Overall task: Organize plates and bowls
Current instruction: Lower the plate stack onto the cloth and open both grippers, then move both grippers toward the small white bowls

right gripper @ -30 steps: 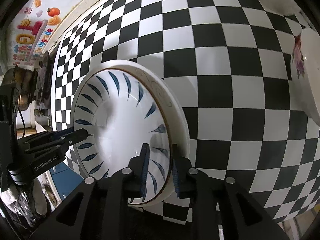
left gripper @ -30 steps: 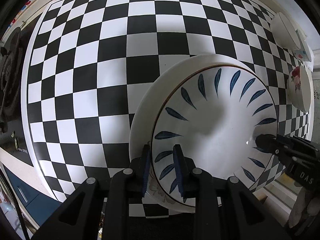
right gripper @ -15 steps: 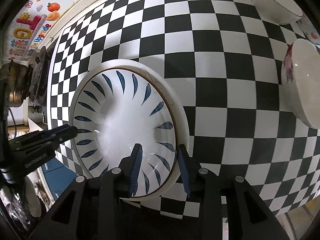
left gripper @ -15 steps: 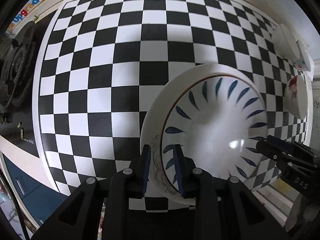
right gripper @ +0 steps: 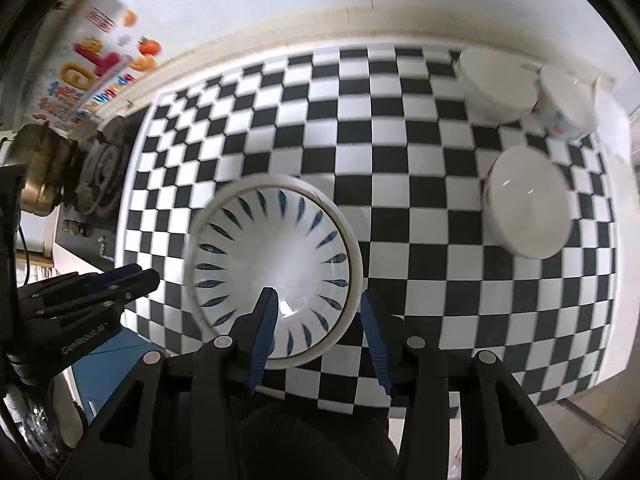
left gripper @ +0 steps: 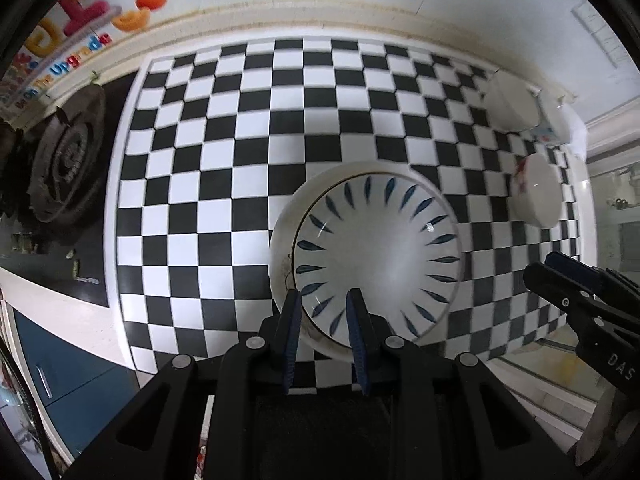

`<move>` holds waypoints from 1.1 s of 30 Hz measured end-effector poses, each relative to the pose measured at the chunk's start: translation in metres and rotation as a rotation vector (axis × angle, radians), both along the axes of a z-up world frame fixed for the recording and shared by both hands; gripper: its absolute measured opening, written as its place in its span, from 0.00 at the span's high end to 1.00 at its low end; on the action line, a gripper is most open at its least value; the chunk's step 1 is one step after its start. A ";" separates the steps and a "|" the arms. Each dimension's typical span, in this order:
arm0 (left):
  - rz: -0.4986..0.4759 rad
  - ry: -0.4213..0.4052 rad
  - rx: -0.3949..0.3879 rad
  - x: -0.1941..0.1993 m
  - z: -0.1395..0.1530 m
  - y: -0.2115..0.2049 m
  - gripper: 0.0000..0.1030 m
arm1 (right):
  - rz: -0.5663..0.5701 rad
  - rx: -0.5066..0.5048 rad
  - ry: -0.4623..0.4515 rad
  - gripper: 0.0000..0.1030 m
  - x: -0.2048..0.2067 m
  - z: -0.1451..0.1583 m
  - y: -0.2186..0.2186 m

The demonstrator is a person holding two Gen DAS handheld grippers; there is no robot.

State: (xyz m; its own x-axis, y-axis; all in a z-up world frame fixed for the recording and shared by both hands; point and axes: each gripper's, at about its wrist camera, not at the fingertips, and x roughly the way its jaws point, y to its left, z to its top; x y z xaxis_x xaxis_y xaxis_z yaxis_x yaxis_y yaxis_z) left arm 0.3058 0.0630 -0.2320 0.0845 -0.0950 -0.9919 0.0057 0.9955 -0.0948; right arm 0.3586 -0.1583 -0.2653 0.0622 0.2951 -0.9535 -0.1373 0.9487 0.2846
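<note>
A white plate with blue leaf marks (left gripper: 380, 256) lies stacked on a plain white plate (left gripper: 282, 240) on the checkered mat; both also show in the right wrist view, the leaf plate (right gripper: 276, 256) and the white plate's rim (right gripper: 352, 240). My left gripper (left gripper: 322, 320) is open and empty, raised above the stack's near rim. My right gripper (right gripper: 318, 316) is open wide and empty, above the stack's right edge. Each gripper shows in the other's view: the right one (left gripper: 560, 280), the left one (right gripper: 120, 280).
Three bowls stand at the mat's right end: a flowered one (right gripper: 528, 204), a white one (right gripper: 496, 80) and a patterned one (right gripper: 568, 108). A gas burner (left gripper: 68, 156) and a metal pot (right gripper: 40, 172) lie left. The checkered mat (left gripper: 224, 184) ends at the counter's front edge.
Both grippers let go of the plate stack and rose back from it. The right jaws opened wide. The stack now lies flat on the mat.
</note>
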 end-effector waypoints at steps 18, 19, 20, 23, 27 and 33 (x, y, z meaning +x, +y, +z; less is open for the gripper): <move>-0.032 -0.102 -0.022 -0.047 0.098 -0.005 0.80 | -0.010 0.039 -0.132 0.54 -0.056 0.120 -0.003; -0.036 -0.108 -0.020 -0.048 0.100 -0.005 0.80 | -0.013 0.036 -0.136 0.54 -0.058 0.122 -0.004; -0.042 -0.114 -0.015 -0.050 0.102 -0.005 0.80 | -0.016 0.033 -0.140 0.54 -0.060 0.125 -0.004; -0.057 -0.129 -0.017 -0.051 0.105 -0.004 0.80 | -0.028 0.023 -0.148 0.54 -0.064 0.130 -0.004; -0.077 -0.124 -0.041 -0.049 0.102 -0.002 0.67 | -0.051 0.032 -0.137 0.28 -0.067 0.128 -0.002; -0.113 -0.096 -0.084 -0.044 0.091 0.002 0.66 | -0.135 0.050 -0.111 0.23 -0.069 0.119 -0.001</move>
State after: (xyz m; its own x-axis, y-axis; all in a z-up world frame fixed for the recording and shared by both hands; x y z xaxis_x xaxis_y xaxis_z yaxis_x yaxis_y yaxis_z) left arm 0.2621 0.0655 -0.1405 0.1624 -0.1910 -0.9681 0.1301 0.9767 -0.1709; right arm 0.2892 -0.1589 -0.1468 0.2085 0.3239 -0.9228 -0.0424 0.9457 0.3223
